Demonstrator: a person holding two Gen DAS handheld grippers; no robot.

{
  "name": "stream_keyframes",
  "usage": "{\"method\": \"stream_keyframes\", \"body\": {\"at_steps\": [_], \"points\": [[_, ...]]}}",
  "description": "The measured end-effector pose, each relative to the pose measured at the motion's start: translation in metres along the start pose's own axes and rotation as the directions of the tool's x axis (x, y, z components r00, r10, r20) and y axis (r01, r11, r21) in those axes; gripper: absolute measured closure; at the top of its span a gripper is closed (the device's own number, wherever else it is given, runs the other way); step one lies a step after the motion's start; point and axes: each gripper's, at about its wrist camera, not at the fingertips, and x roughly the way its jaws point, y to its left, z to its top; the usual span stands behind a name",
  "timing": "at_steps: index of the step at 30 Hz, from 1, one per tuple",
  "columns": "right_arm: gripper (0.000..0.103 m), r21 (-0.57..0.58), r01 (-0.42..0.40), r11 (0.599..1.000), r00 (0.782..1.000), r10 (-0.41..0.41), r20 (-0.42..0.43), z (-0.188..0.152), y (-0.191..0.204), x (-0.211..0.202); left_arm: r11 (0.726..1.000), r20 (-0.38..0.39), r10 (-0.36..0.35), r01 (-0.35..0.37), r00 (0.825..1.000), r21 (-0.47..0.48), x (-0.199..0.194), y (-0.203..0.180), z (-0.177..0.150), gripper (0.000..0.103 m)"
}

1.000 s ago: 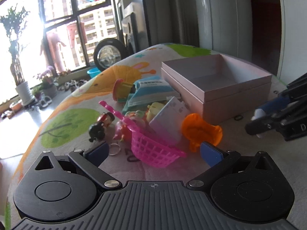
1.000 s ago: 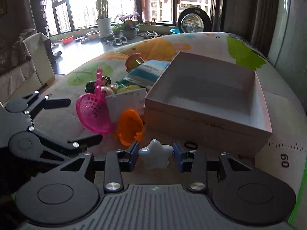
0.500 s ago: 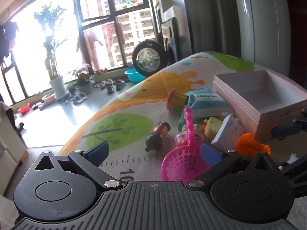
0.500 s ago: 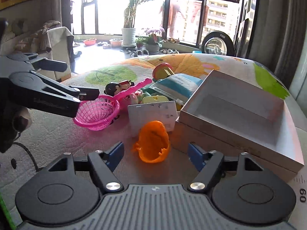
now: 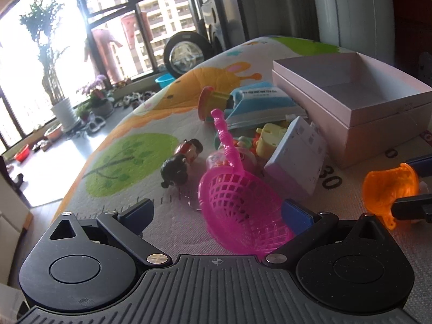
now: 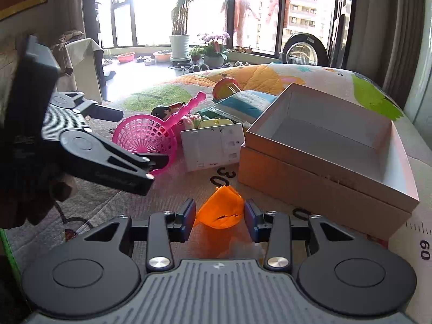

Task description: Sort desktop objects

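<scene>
An orange translucent toy (image 6: 220, 210) sits between the blue pads of my right gripper (image 6: 219, 217), whose jaws are closing and touch both its sides. In the left wrist view the same orange toy (image 5: 388, 191) shows at the right, between two dark fingers. My left gripper (image 5: 217, 214) stands open with the pink mesh scoop basket (image 5: 240, 205) between its fingers, leaning on the right pad. The open pink box (image 6: 324, 162) is empty, right of the toy pile. A pale blurred shape (image 6: 243, 245) lies under the right gripper.
Behind the basket lie a white card pack (image 5: 297, 159), a dark-haired doll (image 5: 181, 162), a blue packet (image 5: 259, 102), a red-and-yellow cup (image 5: 213, 102) and small figures. The play mat (image 5: 127, 156) ends at a rounded edge on the left, with floor and windows beyond.
The right gripper let go of a white star, opened wide, then closed around the orange toy. The left gripper swung away and back, and the pink basket now sits between its fingers.
</scene>
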Motion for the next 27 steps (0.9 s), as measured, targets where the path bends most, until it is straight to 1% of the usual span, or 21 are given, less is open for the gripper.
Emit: {"method": "stream_keyframes", "body": {"at_steps": [1,2,3,4,6,8,10,12,13,14,15,16,17,20,21,22,25,26,27], "points": [[0.064,0.007,-0.004,1.0,1.0,0.004,-0.003,-0.001,0.0,-0.005,1.0,0.006,-0.008,0.008,1.0,-0.002,-0.001,0.0,-0.001,0.003],[0.064,0.013,-0.006,1.0,1.0,0.007,-0.003,-0.002,0.0,-0.009,1.0,0.011,-0.013,0.013,1.0,0.003,-0.004,0.0,-0.002,0.018],[0.064,0.015,-0.005,1.0,1.0,0.005,-0.001,-0.003,0.001,-0.015,1.0,0.008,-0.018,0.018,1.0,0.006,-0.007,-0.001,-0.003,0.028],[0.064,0.011,-0.001,1.0,1.0,0.001,0.004,-0.004,0.002,-0.02,1.0,0.006,-0.027,0.027,1.0,0.004,-0.01,0.0,-0.004,0.042],[0.065,-0.001,0.007,1.0,1.0,-0.007,0.019,-0.006,0.005,-0.033,0.999,0.012,-0.043,0.043,0.999,0.002,-0.018,0.001,-0.007,0.045],[0.065,-0.007,0.016,1.0,0.999,-0.016,0.034,-0.007,0.007,-0.045,0.999,0.028,-0.048,0.047,0.998,0.013,-0.03,0.0,-0.012,0.056],[0.065,-0.015,0.032,0.999,0.998,-0.031,0.052,-0.009,0.009,-0.057,0.998,0.044,-0.06,0.059,0.997,0.023,-0.044,-0.002,-0.015,0.059],[0.065,-0.019,0.047,0.999,0.997,-0.046,0.066,-0.012,0.008,-0.067,0.997,0.059,-0.072,0.069,0.996,0.04,-0.055,-0.004,-0.018,0.057],[0.065,-0.01,0.054,0.999,0.996,-0.053,0.068,-0.013,0.007,-0.069,0.997,0.063,-0.071,0.068,0.996,0.047,-0.058,-0.005,-0.019,0.049],[0.064,0.003,0.056,0.998,0.996,-0.056,0.067,-0.014,0.005,-0.07,0.997,0.064,-0.061,0.058,0.996,0.049,-0.06,-0.007,-0.02,0.029],[0.064,0.021,0.05,0.999,0.997,-0.051,0.063,-0.016,0.003,-0.069,0.998,0.074,-0.048,0.045,0.996,0.05,-0.062,-0.009,-0.02,0.019],[0.064,0.041,0.034,0.999,0.998,-0.037,0.059,-0.018,0.002,-0.067,0.998,0.092,-0.039,0.035,0.995,0.049,-0.063,-0.01,-0.02,0.005],[0.064,0.056,0.018,0.998,0.998,-0.021,0.054,-0.02,0.001,-0.065,0.998,0.108,-0.035,0.03,0.994,0.051,-0.064,-0.012,-0.019,0.004],[0.064,0.102,-0.067,0.993,0.997,0.062,0.051,-0.026,0.002,-0.051,0.998,0.115,-0.038,0.031,0.993,0.061,-0.059,-0.021,-0.01,0.002],[0.064,0.117,-0.094,0.989,0.995,0.089,0.047,-0.028,0.003,-0.046,0.997,0.112,-0.027,0.019,0.993,0.07,-0.053,-0.025,-0.007,0.002],[0.064,0.121,-0.106,0.987,0.994,0.101,0.042,-0.03,0.005,-0.041,0.997,0.105,-0.009,0.001,0.994,0.08,-0.045,-0.029,-0.005,0.001],[0.064,0.094,-0.077,0.993,0.997,0.076,0.019,-0.035,0.011,-0.03,0.993,0.053,0.07,-0.075,0.996,0.092,-0.016,-0.034,0.0,0.001],[0.064,0.082,-0.062,0.995,0.998,0.061,0.016,-0.037,0.012,-0.031,0.993,0.033,0.087,-0.09,0.996,0.08,-0.007,-0.031,0.0,0.001],[0.064,0.064,-0.038,0.997,0.999,0.037,0.019,-0.039,0.013,-0.033,0.994,0.015,0.088,-0.088,0.996,0.06,-0.001,-0.026,0.0,0.001]]}}
